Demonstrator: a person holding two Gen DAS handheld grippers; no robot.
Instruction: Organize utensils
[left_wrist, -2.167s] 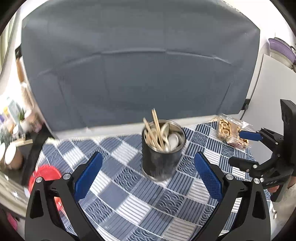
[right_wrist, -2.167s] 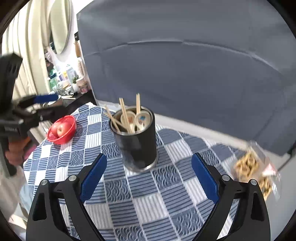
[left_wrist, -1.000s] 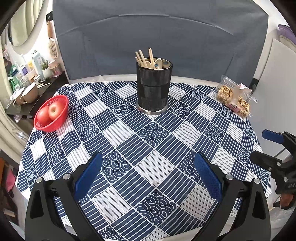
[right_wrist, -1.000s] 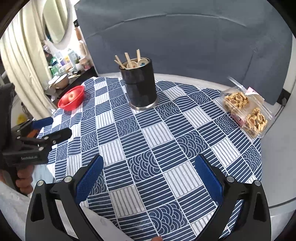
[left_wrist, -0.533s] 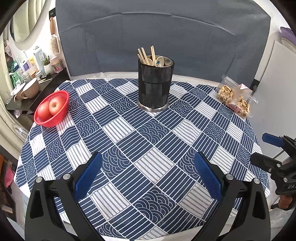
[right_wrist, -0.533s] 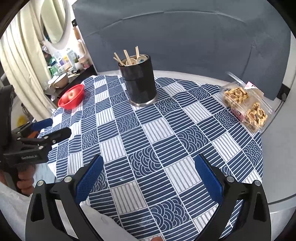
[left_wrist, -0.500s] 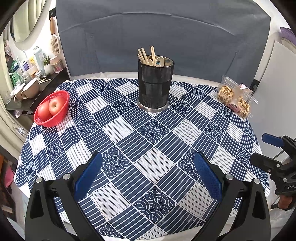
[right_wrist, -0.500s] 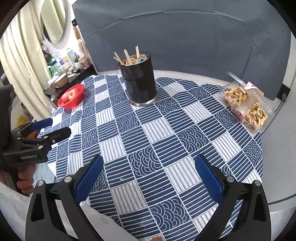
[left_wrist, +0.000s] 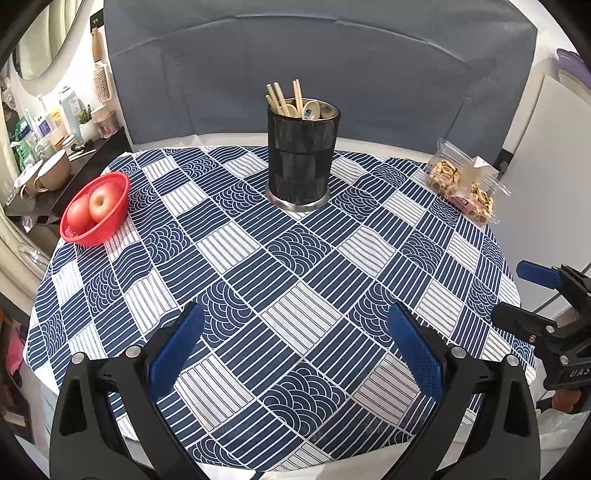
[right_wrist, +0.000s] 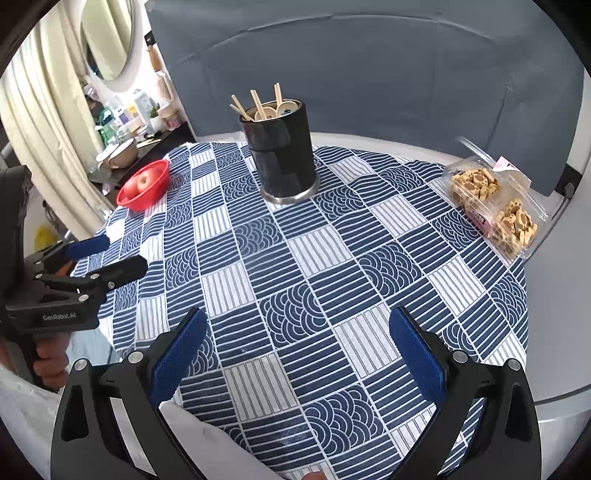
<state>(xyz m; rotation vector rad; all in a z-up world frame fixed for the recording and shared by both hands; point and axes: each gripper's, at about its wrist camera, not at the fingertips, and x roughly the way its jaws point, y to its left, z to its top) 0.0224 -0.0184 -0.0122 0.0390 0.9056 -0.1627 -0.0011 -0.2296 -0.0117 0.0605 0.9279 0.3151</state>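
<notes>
Both pairs of jaws stand wide apart with nothing between them: the left gripper (left_wrist: 295, 347), black-framed with blue textured pads, hangs over the near edge of the round table, and the right gripper (right_wrist: 295, 347), of the same build, is likewise spread and empty above the near side of the blue-and-white patterned tablecloth (left_wrist: 295, 266). Farther out, toward the back of the table, the black cylindrical utensil holder with a metal base (left_wrist: 298, 162) stands upright, and in it are the light wooden chopsticks (left_wrist: 282, 99) and pale spoons (left_wrist: 314, 109), their ends showing above the rim. No loose utensil lies anywhere on the cloth that either view shows, so the sorting looks finished, with nothing visibly left to collect; both grippers sit well apart from the holder. Off to the left a red plastic basket with two apples (left_wrist: 94, 208) sits near the table edge, and on the right a clear plastic box of biscuits (right_wrist: 495, 206) rests by the opposite rim.
</notes>
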